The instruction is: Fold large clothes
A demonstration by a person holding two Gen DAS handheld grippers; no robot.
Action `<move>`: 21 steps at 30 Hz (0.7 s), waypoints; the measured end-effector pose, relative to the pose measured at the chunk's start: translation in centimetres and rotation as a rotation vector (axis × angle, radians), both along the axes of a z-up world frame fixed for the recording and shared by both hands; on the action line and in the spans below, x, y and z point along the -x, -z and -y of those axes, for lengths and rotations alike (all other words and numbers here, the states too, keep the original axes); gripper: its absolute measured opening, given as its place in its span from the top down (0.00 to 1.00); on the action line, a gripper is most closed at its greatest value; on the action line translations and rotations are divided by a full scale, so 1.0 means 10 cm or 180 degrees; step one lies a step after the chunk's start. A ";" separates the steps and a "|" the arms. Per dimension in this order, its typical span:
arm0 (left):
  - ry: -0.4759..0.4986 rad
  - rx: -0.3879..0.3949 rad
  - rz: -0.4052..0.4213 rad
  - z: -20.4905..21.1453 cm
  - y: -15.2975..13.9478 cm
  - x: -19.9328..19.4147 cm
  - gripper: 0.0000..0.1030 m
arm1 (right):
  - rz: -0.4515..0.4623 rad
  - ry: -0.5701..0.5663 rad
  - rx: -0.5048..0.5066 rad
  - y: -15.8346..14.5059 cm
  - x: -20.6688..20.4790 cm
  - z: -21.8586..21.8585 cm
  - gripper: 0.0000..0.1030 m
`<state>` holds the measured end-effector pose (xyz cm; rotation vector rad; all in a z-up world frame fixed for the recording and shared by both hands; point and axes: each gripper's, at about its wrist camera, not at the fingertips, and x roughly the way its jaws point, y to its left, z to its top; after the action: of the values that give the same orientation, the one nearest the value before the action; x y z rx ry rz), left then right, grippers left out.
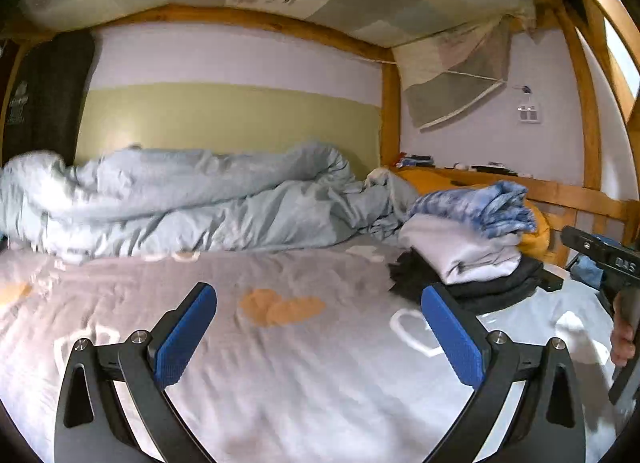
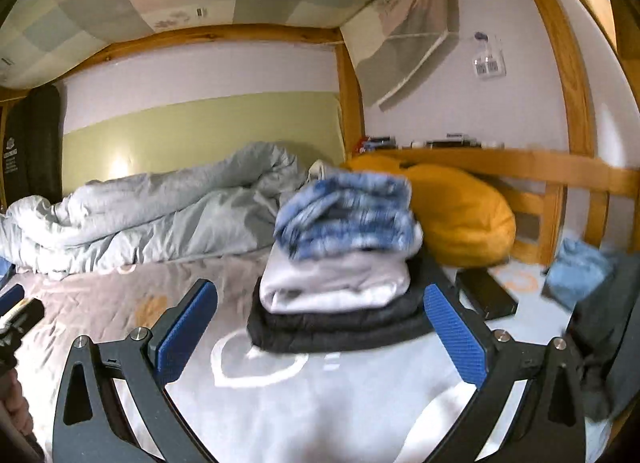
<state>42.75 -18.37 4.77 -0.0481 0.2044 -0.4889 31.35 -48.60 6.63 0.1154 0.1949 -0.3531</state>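
The left gripper (image 1: 318,333) is held over the bed sheet (image 1: 304,383), and its blue fingers (image 1: 186,333) are spread wide with nothing between them. Only the grey sheet with an orange heart print (image 1: 280,309) is seen between the fingers. Far beyond the left finger, a light blue duvet (image 1: 180,203) is bunched along the green and white wall (image 1: 228,119). Beyond the right finger, just beside its tip, a stack of folded clothes (image 1: 468,247) is found. At the right edge of this view the other tool and part of a hand (image 1: 622,339) are seen.

The right gripper (image 2: 320,333) is also opened wide and nothing is held by its fingers (image 2: 454,333). The stack of folded clothes (image 2: 340,263) lies straight ahead, beyond the gap between the fingers, and is not touched. It is made of a black piece (image 2: 336,329) at the bottom, a white piece (image 2: 332,283) in the middle and a blue patterned piece (image 2: 348,215) on top. Behind the stack, to the right, a yellow pillow (image 2: 460,215) is leaned at the wooden bed frame (image 2: 540,167). Beyond the right finger a flat black box (image 2: 486,295) lies on the sheet. Further right, a light blue cloth (image 2: 580,271) and a dark garment (image 2: 608,343) are seen, somewhat blurred.
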 end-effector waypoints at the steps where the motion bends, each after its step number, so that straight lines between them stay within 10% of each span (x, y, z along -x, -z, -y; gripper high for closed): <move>1: 0.0002 0.0064 -0.0055 -0.04 0.05 -0.03 0.00 | -0.0002 0.0004 0.0015 0.05 -0.01 -0.05 0.00; 12: 0.0021 -0.0376 0.0099 0.27 0.39 0.07 0.00 | -0.0292 0.0191 0.0133 0.66 -0.27 -0.26 0.00; 21: -0.0063 -0.0190 -0.0038 0.19 0.40 -0.04 0.00 | -0.0300 0.0302 0.0021 0.70 -0.26 -0.16 0.00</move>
<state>43.16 -20.27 0.78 0.0053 0.2299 -0.4628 33.96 -46.97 -0.34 0.1016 0.2819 -0.4540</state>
